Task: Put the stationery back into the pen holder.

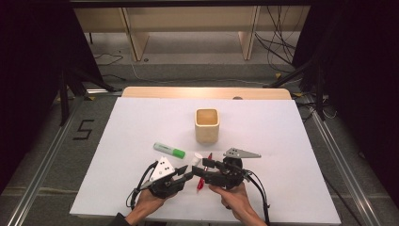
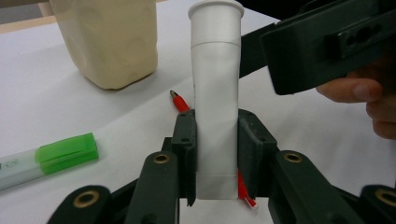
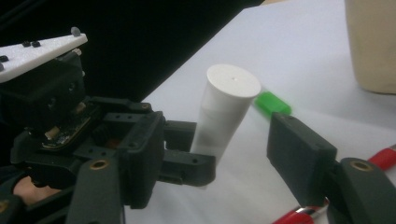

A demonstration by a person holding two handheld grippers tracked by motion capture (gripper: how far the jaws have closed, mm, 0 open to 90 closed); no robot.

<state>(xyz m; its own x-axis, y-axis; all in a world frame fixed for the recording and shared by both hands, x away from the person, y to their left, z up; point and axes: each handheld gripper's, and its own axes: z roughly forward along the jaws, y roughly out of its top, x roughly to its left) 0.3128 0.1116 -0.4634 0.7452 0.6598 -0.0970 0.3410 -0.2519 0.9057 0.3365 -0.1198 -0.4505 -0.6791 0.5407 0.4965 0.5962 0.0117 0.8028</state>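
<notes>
My left gripper is shut on the lower body of a white tube and holds it cap-first out over the table. In the high view the left gripper is at the near middle, with the tube's cap pointing away. The right gripper faces it with its jaws on either side of the tube's capped end, and there is a gap on the right side. A red pen lies on the white mat under the tube, between the two grippers.
A beige cup stands upright behind the grippers at the mat's middle. A green-capped highlighter lies to the left of the tube. The white mat covers the table. A hand holds the right gripper.
</notes>
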